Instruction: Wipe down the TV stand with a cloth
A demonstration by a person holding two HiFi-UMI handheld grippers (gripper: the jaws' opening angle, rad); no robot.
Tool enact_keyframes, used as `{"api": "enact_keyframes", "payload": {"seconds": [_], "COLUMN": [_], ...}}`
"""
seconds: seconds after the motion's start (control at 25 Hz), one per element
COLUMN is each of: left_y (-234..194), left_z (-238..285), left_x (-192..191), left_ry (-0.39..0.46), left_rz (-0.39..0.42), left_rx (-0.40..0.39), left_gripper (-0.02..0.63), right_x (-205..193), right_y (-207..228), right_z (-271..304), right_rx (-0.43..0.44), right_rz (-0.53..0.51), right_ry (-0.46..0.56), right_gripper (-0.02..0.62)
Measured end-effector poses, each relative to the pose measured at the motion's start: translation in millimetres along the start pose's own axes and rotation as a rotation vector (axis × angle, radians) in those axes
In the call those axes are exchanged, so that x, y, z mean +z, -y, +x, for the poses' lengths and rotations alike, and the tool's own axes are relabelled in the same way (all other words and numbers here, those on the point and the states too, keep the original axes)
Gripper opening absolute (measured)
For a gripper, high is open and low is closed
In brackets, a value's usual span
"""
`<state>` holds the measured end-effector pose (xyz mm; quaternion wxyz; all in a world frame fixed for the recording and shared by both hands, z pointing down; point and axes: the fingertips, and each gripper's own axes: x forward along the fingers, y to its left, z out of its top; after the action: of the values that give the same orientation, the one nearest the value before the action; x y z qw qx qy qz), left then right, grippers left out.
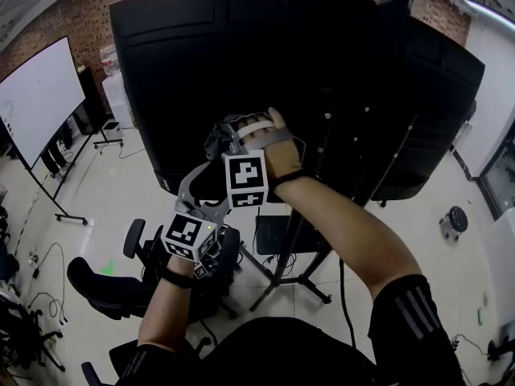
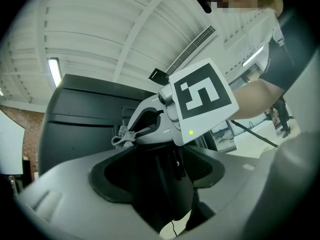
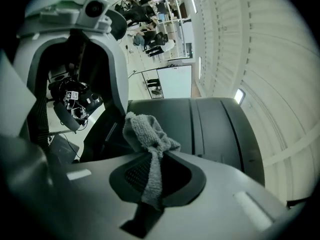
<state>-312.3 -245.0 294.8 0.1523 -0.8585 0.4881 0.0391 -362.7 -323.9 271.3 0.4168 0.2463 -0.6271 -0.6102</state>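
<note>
The right gripper (image 3: 148, 180) is clamping its jaws on the cloth (image 3: 145, 129), pinching only a narrow twist of it while a loose wad is bunching just past the jaw tips; the left gripper (image 2: 165, 186) is holding its jaws apart with nothing between them, pointing up at the right gripper from just beneath it; the stand (image 1: 278, 276) is standing well below and beyond both pairs of jaws, under the big black screen (image 1: 265, 63) that is filling the space ahead of them. Dragging the wad along a surface is likely risking the thin pinch slipping free; the grippers are sitting so close that a turn of either could knock the other; pushing hard on the slender legs could be rocking the screen.
</note>
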Motion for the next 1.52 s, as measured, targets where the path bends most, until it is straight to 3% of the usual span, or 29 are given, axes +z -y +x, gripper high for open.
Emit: {"api": "enact_keyframes", "payload": {"seconds": [0.68, 0.92, 1.0, 1.16, 1.36, 1.52], "left_y": [58.4, 70.6, 74.1, 79.6, 88.0, 92.7], "left_z": [49.9, 57.7, 58.7, 57.4, 54.1, 58.8], "left_x": [3.7, 8.3, 11.4, 24.7, 51.6, 62.4], "left_ry": [0.028, 0.041, 0.047, 0.076, 0.129, 0.148], "left_rz": [-0.006, -0.01, -0.008, -0.005, -0.005, 0.002], "left_rx": [-0.152, -0.175, -0.18, -0.184, -0.195, -0.205], "left_gripper": [0.321, 0.321, 0.322, 0.321, 0.322, 0.322], "right_x": [-95.9, -102.8, -99.2, -88.5, -96.5, -130.5], "right_y": [-24.1, -26.3, -27.5, -22.0, 15.5, 45.7], "right_z": [-41.1, -57.7, -66.5, -90.4, -133.2, -157.3], "right_rx": [0.04, 0.041, 0.056, 0.093, -0.034, -0.145], "right_rz": [-0.048, -0.037, 0.035, 0.303, 0.525, 0.671], "right_ry": [-0.257, -0.249, -0.203, -0.046, 0.16, 0.229], "right_gripper": [0.037, 0.037, 0.037, 0.037, 0.038, 0.038]}}
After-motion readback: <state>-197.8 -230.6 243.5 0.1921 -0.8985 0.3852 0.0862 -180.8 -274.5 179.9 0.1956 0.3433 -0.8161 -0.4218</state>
